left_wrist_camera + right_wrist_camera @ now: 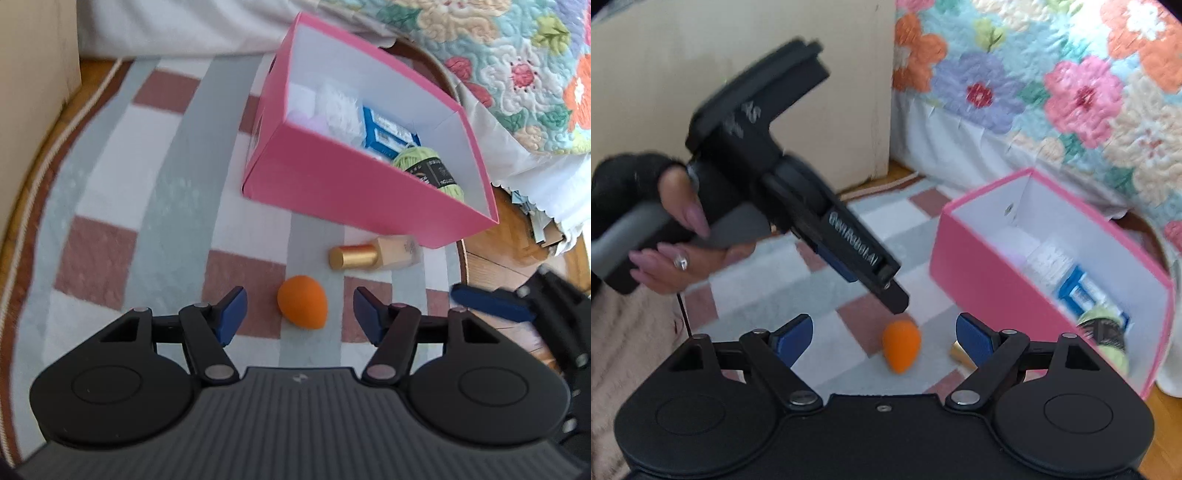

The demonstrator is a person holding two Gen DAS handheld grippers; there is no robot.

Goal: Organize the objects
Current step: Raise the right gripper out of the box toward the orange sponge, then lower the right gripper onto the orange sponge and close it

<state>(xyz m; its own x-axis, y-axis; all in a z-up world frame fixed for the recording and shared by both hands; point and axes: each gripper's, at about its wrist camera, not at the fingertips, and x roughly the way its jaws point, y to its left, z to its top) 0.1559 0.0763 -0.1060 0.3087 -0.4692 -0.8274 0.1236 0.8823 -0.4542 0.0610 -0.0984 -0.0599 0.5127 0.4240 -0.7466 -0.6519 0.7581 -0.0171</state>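
An orange makeup sponge (303, 301) shaped like an egg lies on the checked rug (147, 192). It sits on the line where a pink square meets a grey stripe. The left gripper (299, 314) hangs just over it with its jaws wide open, one blue pad (231, 314) on each side of the sponge. The pads do not touch the sponge, and the gripper holds nothing.

Just beside the sponge lies a small makeup bottle (376, 253) with a gold cap. It is on its side, right next to the wall of a pink box (354, 184).

The pink box stands open on the rug. It is white inside. In it are a ball of green yarn (428, 168) with a black label, a blue and white packet (388, 131) and something white and fluffy (336, 107).

The right gripper (882, 336) is open wide too, and it holds nothing. From its camera, the sponge shows between its blue pads, farther off on the rug. The same camera shows the person's left hand (676, 236) with long pink nails and a ring around the handle of the left gripper.

Behind the box is a flowery quilt (1052, 85) that hangs down from a bed. A pale cardboard box (746, 88) stands at the edge of the rug.
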